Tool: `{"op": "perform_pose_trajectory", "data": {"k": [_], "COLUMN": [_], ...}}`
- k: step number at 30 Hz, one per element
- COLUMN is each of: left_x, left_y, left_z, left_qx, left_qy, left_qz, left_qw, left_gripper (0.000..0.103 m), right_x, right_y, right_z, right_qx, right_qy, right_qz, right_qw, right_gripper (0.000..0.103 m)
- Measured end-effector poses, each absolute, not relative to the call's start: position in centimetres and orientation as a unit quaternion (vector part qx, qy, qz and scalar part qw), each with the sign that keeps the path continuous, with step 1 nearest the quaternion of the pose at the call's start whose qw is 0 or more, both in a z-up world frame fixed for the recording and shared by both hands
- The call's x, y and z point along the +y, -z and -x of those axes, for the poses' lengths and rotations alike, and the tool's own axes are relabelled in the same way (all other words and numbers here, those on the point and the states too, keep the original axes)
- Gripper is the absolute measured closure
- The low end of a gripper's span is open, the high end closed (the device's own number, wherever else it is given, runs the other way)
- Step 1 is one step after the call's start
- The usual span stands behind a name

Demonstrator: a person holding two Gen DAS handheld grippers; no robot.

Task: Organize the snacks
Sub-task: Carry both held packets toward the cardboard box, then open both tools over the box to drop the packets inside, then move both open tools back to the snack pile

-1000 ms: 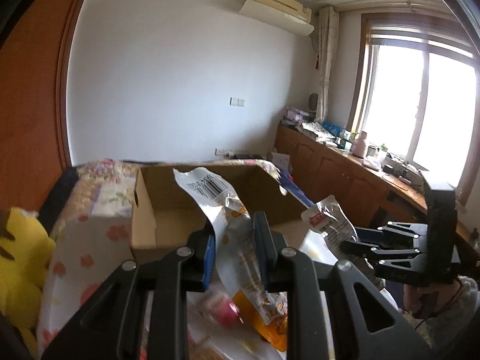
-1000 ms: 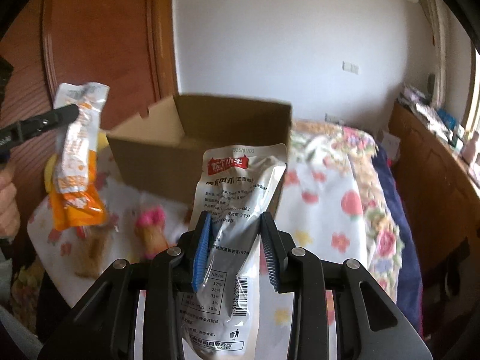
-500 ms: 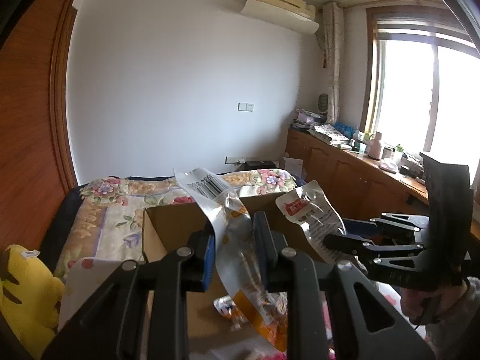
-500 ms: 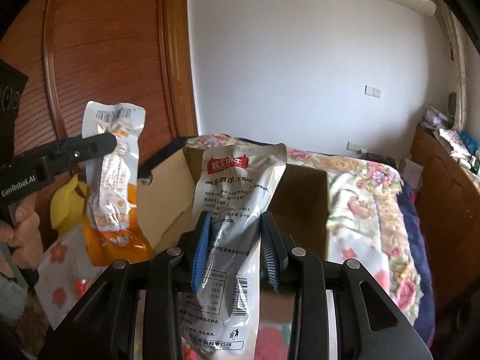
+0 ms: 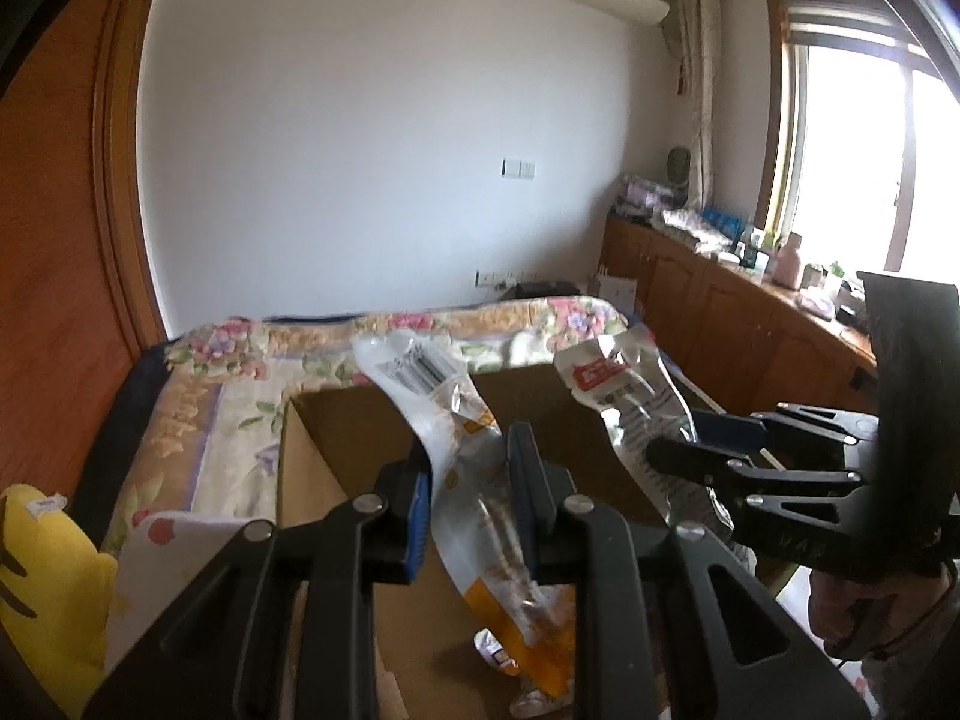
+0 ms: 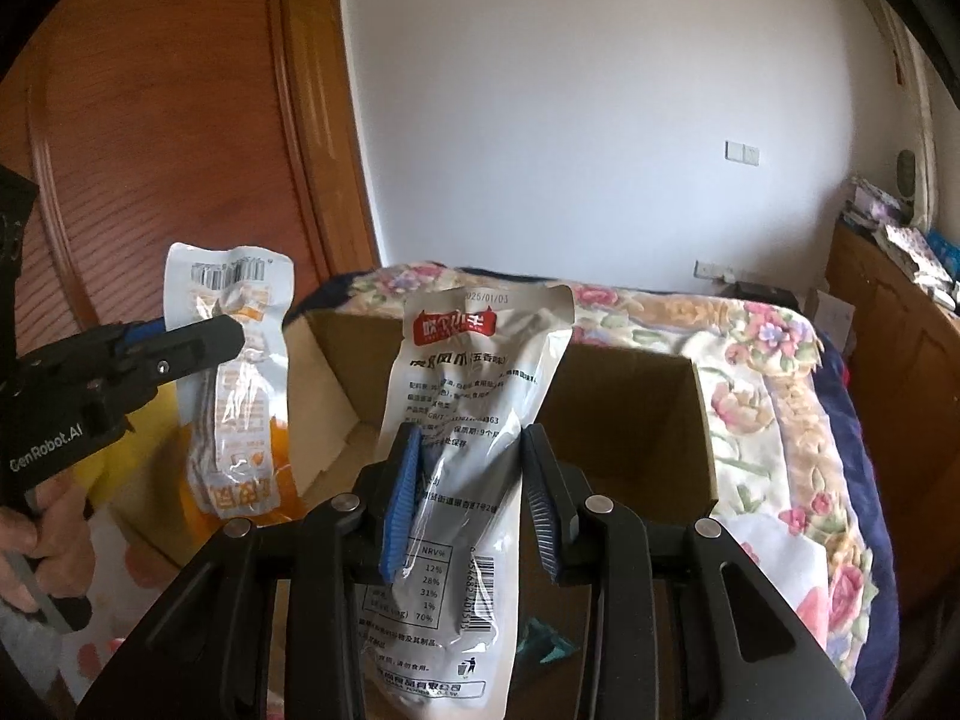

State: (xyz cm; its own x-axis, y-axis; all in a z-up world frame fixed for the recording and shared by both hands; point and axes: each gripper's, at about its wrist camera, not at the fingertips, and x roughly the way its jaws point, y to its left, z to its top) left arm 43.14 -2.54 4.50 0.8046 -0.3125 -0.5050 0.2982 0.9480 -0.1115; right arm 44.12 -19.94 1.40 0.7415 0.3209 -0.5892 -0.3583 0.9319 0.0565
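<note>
The right gripper [image 6: 471,501] pinches a silver chicken-feet pouch [image 6: 474,414] at mid-length, label upright, hanging above the open cardboard box [image 6: 636,414] just ahead of it on the flowered bed [image 6: 774,360]. The left gripper [image 5: 471,501] likewise clamps an orange-and-clear snack packet [image 5: 474,480] over the box interior. Both packs seem held there for dropping inside.

Two snack packets: one orange-and-clear [image 6: 237,384], one silver with a red label [image 6: 465,438]. One cardboard box [image 6: 636,414]. Two grippers: left [image 5: 471,495], right [image 6: 471,498]. One yellow plush toy [image 5: 45,582] at the bed's left edge.
</note>
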Motion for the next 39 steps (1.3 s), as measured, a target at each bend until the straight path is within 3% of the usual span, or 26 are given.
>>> {"op": "perform_pose_trajectory", "data": {"k": [3, 6, 9, 24, 39], "left_x": [-2.8, -2.9, -3.2, -1.8, 0.1], "left_y": [-3.9, -3.8, -4.0, -7.5, -0.9], "left_z": [-43.2, -43.1, -42.5, -33.8, -24.2], "left_qx": [0.275, 0.281, 0.282, 0.257, 0.298], "left_qy": [0.158, 0.159, 0.160, 0.164, 0.150], "left_qz": [0.017, 0.019, 0.015, 0.008, -0.029], "left_qw": [0.948, 0.946, 0.946, 0.952, 0.942], "left_gripper": [0.078, 0.074, 0.073, 0.056, 0.054], "right_x": [-19.7, -19.6, -19.8, -21.7, -21.1], "right_y": [-0.5, -0.2, -0.5, -4.3, 2.2], "right_z": [-44.1, -43.7, -43.2, -33.4, -24.6], "right_qx": [0.323, 0.325, 0.327, 0.316, 0.363], "right_qy": [-0.176, -0.169, -0.161, -0.183, -0.202], "right_qz": [0.035, 0.042, 0.044, 0.032, 0.006], "right_qw": [0.929, 0.930, 0.930, 0.930, 0.910], "right_gripper": [0.065, 0.067, 0.057, 0.055, 0.051]}}
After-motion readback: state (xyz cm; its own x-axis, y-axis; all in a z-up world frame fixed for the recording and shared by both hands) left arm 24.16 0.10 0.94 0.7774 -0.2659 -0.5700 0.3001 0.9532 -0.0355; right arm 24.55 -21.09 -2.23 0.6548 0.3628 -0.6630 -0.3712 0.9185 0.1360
